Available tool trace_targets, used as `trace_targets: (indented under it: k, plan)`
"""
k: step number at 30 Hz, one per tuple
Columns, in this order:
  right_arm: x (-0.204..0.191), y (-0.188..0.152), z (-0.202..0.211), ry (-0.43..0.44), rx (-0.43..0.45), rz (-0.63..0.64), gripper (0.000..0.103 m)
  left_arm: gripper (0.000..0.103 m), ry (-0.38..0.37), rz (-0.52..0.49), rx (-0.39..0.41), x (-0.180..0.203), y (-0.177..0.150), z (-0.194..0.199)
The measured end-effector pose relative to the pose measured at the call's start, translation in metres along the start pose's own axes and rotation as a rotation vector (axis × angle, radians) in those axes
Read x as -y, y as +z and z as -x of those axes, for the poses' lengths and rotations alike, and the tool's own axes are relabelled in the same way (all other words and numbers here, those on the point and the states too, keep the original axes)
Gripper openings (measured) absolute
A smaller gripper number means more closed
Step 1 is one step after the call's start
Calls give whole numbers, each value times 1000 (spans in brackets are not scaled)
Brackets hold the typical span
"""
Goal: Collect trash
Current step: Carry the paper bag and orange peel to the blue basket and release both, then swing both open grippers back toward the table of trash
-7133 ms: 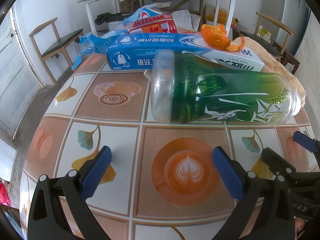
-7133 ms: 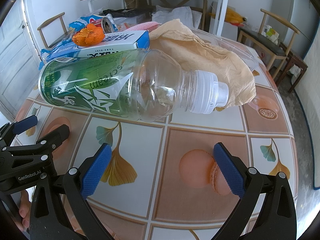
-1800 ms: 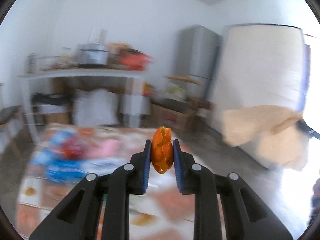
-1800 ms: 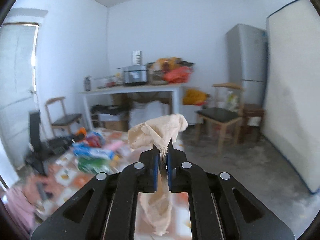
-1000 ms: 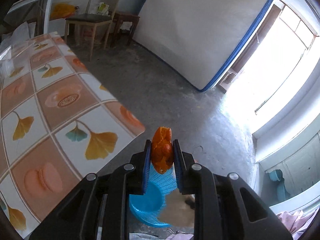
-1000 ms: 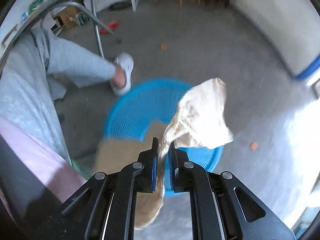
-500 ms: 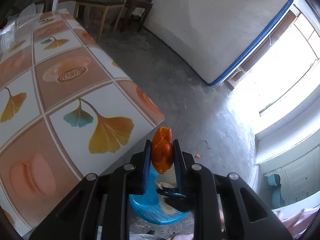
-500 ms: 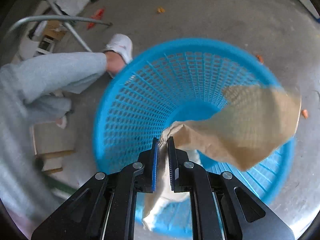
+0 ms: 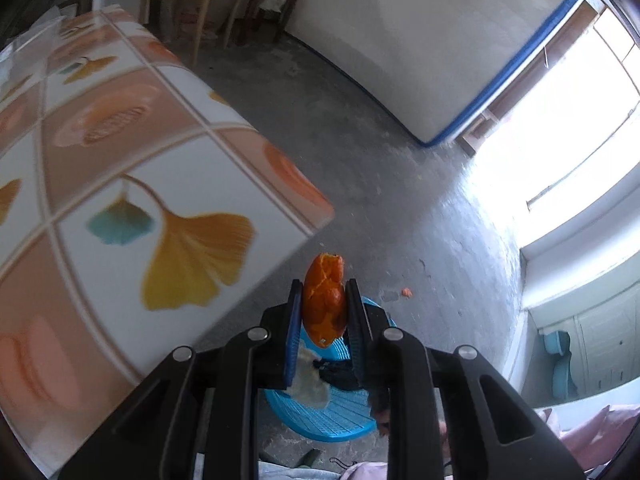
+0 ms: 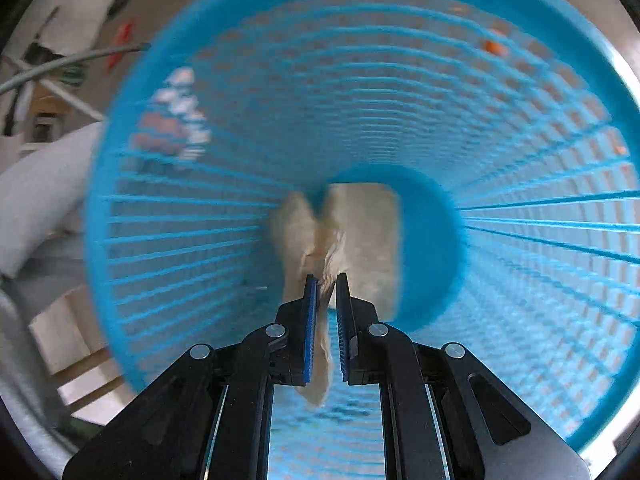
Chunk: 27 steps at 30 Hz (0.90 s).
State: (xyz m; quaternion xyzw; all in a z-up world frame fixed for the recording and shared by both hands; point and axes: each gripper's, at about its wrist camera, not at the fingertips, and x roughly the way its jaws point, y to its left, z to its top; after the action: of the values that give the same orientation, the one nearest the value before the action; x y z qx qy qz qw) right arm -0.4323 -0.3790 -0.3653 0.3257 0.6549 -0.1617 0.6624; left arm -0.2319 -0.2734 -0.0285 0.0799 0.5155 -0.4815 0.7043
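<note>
right gripper [image 10: 326, 280] points down into basket [image 10: 520, 120], loosening on paper [image 10: 360, 232]; left gripper [image 9: 324, 292] pinches peel [image 9: 324, 304].

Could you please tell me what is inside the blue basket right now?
Inside the blue basket, crumpled beige paper hangs from the right tongs over the bottom. Whatever lies under the paper is covered.

No lettering, label, brand name, number or sign can be read in either wrist view; the tablecloth [image 9: 120, 184] bears only printed pictures of ginkgo leaves and pastries, and nothing legible is carried by the blue mesh basket [image 10: 500, 160] or the black gripper frames
</note>
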Motion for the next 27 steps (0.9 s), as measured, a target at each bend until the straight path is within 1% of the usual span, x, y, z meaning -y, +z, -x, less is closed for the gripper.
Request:
trace_targets:
  k: [2,3,4,7,9,10,12,13,14,16,18,19,20,22,23,27]
  plan:
    - [8,-2,-3,-70,-9,-3,30,21,-9,-19,-24,4,-1,-5]
    - [12,-3,-2,-114,-10,-5,43,21,-13,-28,-35,7,-2,-7]
    - [16,-5,0,-144,-2,-5,46,21,-18,-39,-48,9,-3,-9]
    - [21,-6,15,-160,19,10,46,21,-45,-74,-100,18,-5,-20]
    - [17,-12,34,-168,59,31,47,21,-62,-93,-148,24,-8,-28]
    - [13,-15,47,-180,95,44,52,21,-66,-102,-173,27,-10,-33]
    - [9,-22,74,-193,171,66,55,21,-66,-117,-229,33,-13,-46]
    - [6,-17,82,-192,193,67,55,21,-66,-129,-268,36,-15,-55]
    - [6,-18,93,-186,220,62,55,21,-64,-130,-291,37,-18,-61]
    - [13,-20,114,-159,273,29,55,22,-75,-123,-348,40,-23,-77]
    - [24,-19,133,-137,319,-19,55,26,-82,-113,-386,41,-25,-89]
    - [30,-19,139,-130,331,-40,55,33,-84,-104,-394,42,-26,-94]
    - [38,-19,145,-115,340,-70,55,44,-81,-103,-398,44,-26,-98]
    - [46,-13,147,-82,344,-106,55,55,-74,-113,-399,48,-25,-100]
    - [49,-13,148,-76,348,-115,55,58,-68,-123,-396,50,-24,-100]
    - [53,-10,160,-78,388,-127,55,58,-56,-141,-369,52,-23,-91]
